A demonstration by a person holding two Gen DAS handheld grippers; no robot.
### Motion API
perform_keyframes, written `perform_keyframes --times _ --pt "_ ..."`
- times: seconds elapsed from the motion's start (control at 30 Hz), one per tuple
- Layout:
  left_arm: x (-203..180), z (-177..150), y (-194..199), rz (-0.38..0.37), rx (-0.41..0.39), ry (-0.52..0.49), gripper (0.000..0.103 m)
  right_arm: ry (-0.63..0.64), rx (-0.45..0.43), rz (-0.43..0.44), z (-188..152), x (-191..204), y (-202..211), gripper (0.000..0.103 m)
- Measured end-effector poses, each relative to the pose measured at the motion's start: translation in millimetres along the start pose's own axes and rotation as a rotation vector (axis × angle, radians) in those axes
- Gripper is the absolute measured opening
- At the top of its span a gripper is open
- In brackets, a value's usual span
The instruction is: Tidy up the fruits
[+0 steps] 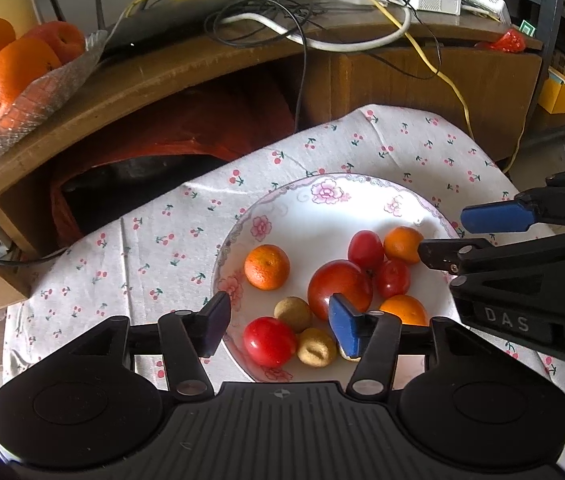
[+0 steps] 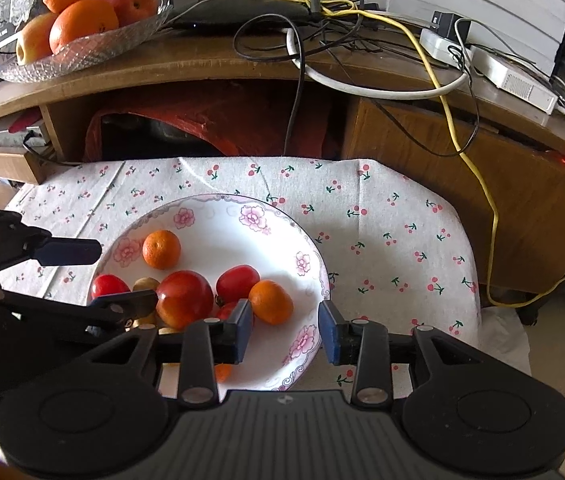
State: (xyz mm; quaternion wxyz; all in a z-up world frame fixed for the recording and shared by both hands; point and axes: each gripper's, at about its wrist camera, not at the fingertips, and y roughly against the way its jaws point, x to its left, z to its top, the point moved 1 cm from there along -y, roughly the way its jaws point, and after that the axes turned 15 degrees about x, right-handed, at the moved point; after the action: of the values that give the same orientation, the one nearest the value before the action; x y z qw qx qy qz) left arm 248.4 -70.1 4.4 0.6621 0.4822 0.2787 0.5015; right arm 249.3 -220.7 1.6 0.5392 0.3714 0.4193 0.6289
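Both grippers hover over the floral plate (image 2: 302,260) with jaws spread and nothing held: the left gripper (image 1: 278,322) above its near-left side, the right gripper (image 2: 285,330) above its near-right rim. The plate sits on a cherry-print cloth (image 2: 382,216) holding a large tomato (image 2: 184,298), small tomatoes, mandarins and brown fruits, with one mandarin (image 2: 161,249) apart at the far left

Glossy ceramic plate (image 2: 302,236); matt printed cloth (image 2: 402,216); worn wood desk (image 2: 210,64)
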Motion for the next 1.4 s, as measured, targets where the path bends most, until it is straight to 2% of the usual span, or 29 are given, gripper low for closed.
perform_keyframes --times 0.53,1.03,1.4 --pt "-0.1 -20.2 25.0 0.071 -0.052 0.015 0.084 -0.007 -0.021 -0.018 -26.9 12.1 26.8 0.042" --pt "-13.5 -54.9 52.0 0.102 -0.088 0.029 0.085 -0.046 -0.03 -0.01 -68.9 23.1 51.7 0.042" --pt "-13.2 -71.2 63.0 0.111 -0.091 0.057 0.085 -0.04 -0.052 -0.004 -84.3 34.1 64.4 0.042"
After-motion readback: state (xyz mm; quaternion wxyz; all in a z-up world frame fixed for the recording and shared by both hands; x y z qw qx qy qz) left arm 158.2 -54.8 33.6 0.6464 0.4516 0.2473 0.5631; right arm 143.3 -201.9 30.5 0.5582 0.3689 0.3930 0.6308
